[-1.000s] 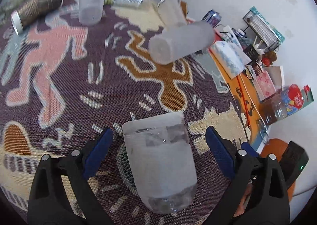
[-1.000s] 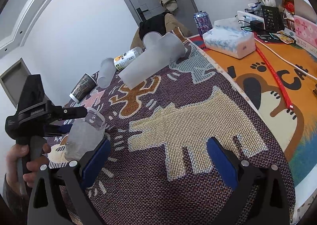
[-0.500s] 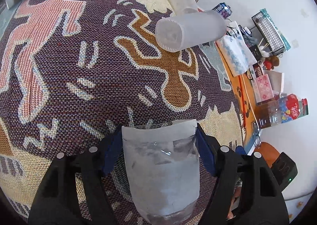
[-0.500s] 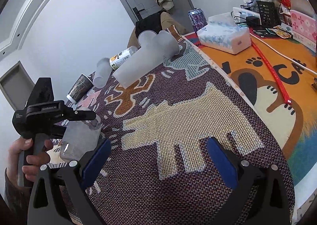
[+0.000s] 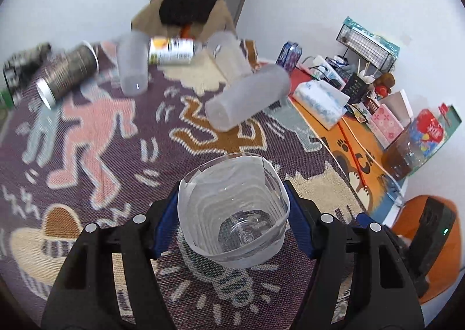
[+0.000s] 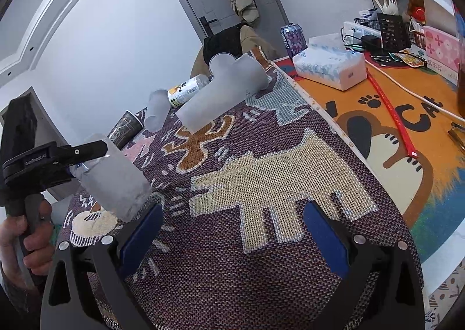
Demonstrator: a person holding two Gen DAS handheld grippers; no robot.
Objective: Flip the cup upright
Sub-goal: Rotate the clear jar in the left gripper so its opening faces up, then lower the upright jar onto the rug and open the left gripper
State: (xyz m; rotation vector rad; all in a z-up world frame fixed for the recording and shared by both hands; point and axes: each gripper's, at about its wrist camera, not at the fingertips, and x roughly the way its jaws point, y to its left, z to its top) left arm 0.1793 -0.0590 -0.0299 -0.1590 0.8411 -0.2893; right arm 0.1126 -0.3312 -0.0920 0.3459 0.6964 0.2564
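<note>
My left gripper [image 5: 232, 216] is shut on a clear plastic cup [image 5: 232, 213]. In the left wrist view I look into its open mouth and see its bottom. In the right wrist view the same cup [image 6: 113, 181] is held tilted above the patterned mat [image 6: 261, 184], clamped by the left gripper [image 6: 78, 155]. My right gripper [image 6: 232, 228] is open and empty, low over the mat at the front.
Several frosted cups lie on their sides at the back of the mat, the largest [image 5: 247, 100] in the middle. A paper cup [image 5: 66, 74] and a bottle [image 5: 171, 51] lie there too. A tissue box [image 6: 328, 68], can and wire baskets stand on the orange mat at right.
The left gripper has lifted the cup off the mat and turned it, so its mouth now faces the left wrist camera. The right gripper has barely moved.
</note>
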